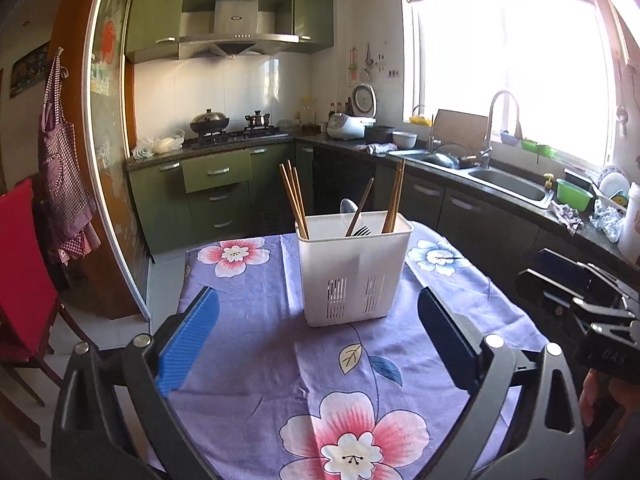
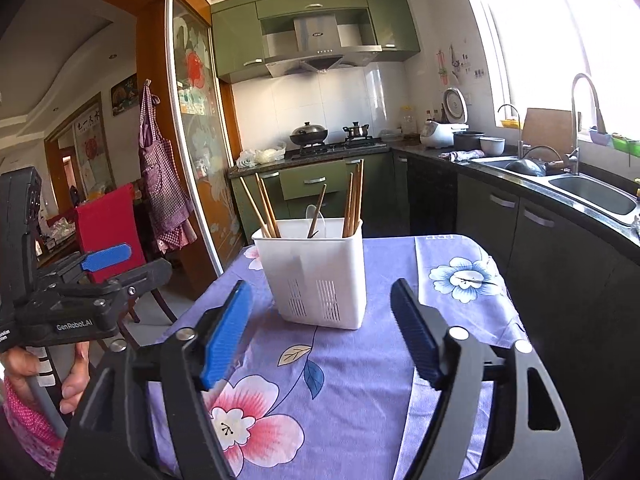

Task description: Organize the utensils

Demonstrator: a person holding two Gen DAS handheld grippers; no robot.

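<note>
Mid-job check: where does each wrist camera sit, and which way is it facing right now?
Left wrist: on the left hand-held gripper, facing the white caddy and kitchen; its open fingers, the right hand-held gripper's body and fingers of a hand show at right.
Right wrist: on the right hand-held gripper, same heading; its open fingers and the left hand show.
Shared: caddy, chopsticks, floral cloth, stove, sink.
</note>
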